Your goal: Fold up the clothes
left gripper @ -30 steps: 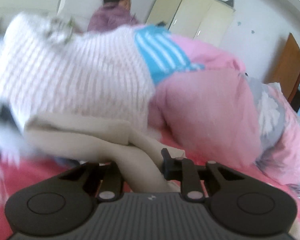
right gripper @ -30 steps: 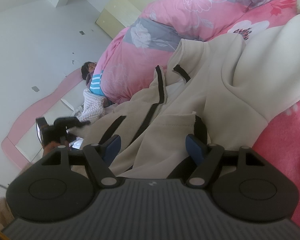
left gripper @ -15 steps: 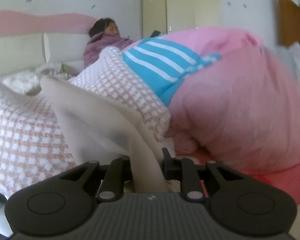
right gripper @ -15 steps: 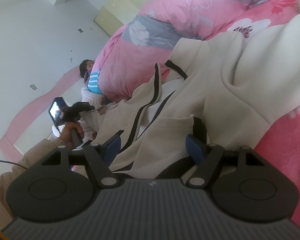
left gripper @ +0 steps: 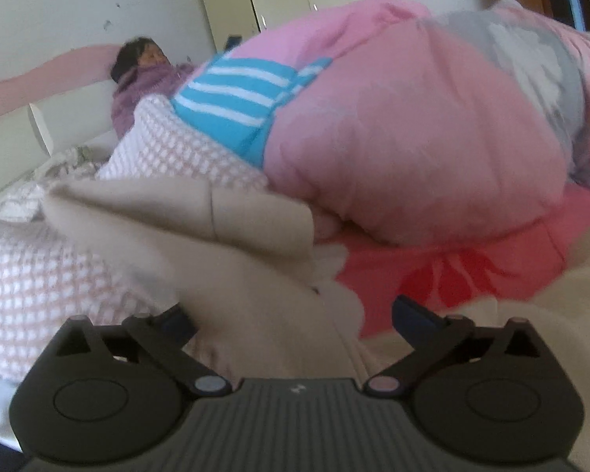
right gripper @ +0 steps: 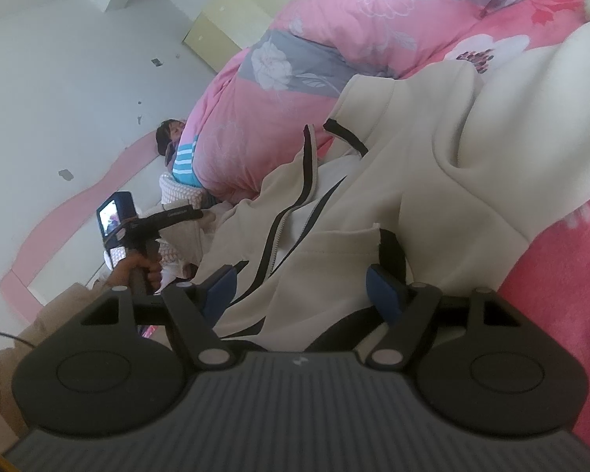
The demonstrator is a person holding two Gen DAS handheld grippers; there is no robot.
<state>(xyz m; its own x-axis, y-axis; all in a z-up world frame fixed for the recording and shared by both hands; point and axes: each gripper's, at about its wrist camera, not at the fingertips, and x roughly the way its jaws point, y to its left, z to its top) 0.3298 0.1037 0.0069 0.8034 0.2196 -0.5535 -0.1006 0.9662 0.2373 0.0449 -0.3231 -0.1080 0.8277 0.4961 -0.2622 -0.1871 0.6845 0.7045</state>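
Lying spread across the pink bedspread (right gripper: 562,275), the cream jacket (right gripper: 432,181) with its dark zipper trim stretches from the right gripper (right gripper: 301,289) toward the pink quilt (right gripper: 255,126), which I take as my landmark. Its hem sits between the right gripper's blue pads (right gripper: 381,291); the jaws stand fairly wide, and I cannot tell whether they press the cloth. Below the quilt's near end, the left gripper (left gripper: 291,316) is opening its jaws, its fingers standing clear of the jacket's sleeve (left gripper: 255,314) that lies between them. A checked pink-and-white blanket (left gripper: 39,275) bunches against that same end of the quilt, with a blue-striped garment (left gripper: 232,106) tucked under the quilt's edge. No containers show in either view.
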